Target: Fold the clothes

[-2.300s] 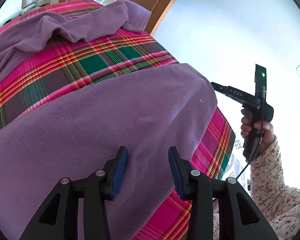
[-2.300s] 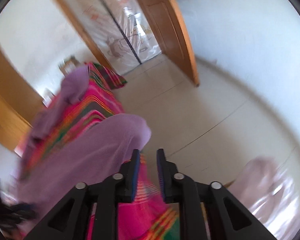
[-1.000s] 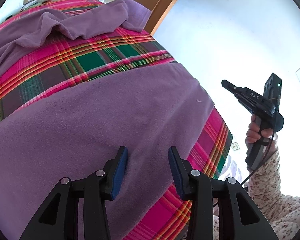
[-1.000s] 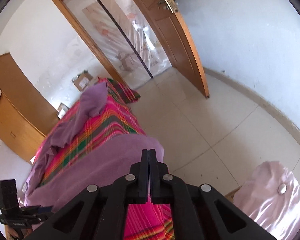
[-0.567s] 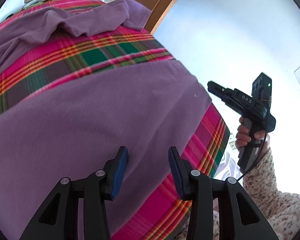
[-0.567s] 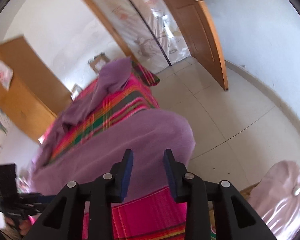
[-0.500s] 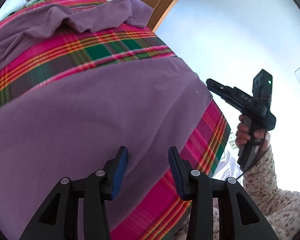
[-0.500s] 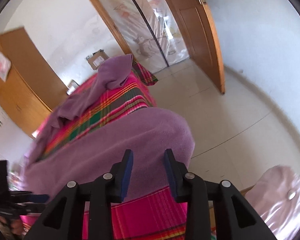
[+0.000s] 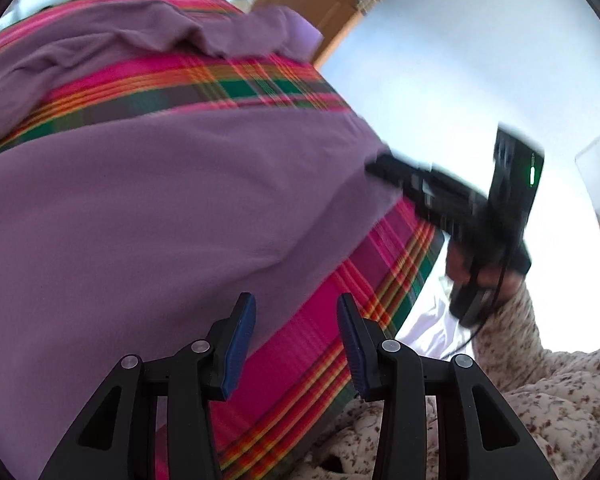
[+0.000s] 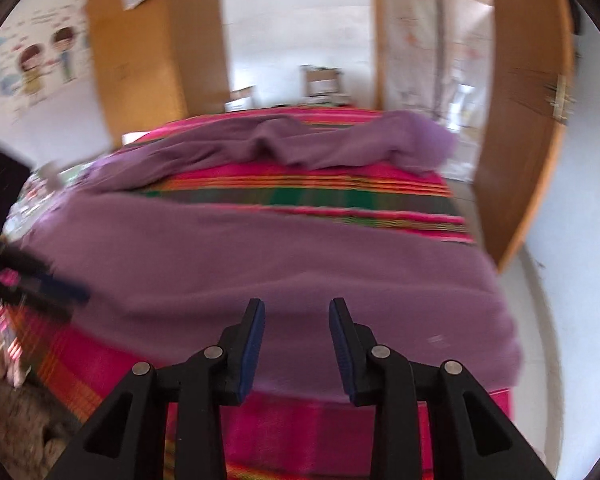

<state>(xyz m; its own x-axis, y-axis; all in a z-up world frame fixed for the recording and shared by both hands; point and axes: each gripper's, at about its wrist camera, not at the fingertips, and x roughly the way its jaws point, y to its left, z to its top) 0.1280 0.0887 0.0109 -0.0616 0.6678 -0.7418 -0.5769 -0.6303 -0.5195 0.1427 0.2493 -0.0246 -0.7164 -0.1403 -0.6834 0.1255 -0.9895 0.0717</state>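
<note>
A large purple fleece garment [image 9: 160, 208] lies spread flat across the near part of a bed with a pink, green and orange plaid cover [image 9: 320, 344]; it also shows in the right wrist view [image 10: 268, 264]. My left gripper [image 9: 296, 340] is open and empty, over the garment's near hem and the plaid cover. My right gripper [image 10: 296, 340] is open and empty, just above the garment's near edge; in the left wrist view it [image 9: 384, 168] sits at the garment's right corner. A second purple garment [image 10: 284, 144] lies crumpled at the far end of the bed.
A wooden door [image 10: 528, 128] stands open to the right of the bed and a wooden wardrobe [image 10: 156, 52] stands at the back left. Pale tiled floor [image 10: 560, 352] runs along the bed's right side. My floral sleeve [image 9: 540, 400] is at lower right.
My right gripper went from shut to open and swung from facing the floor and door round to face the bed, coming down to the garment's right corner. My left gripper stayed open and drifted toward the near hem.
</note>
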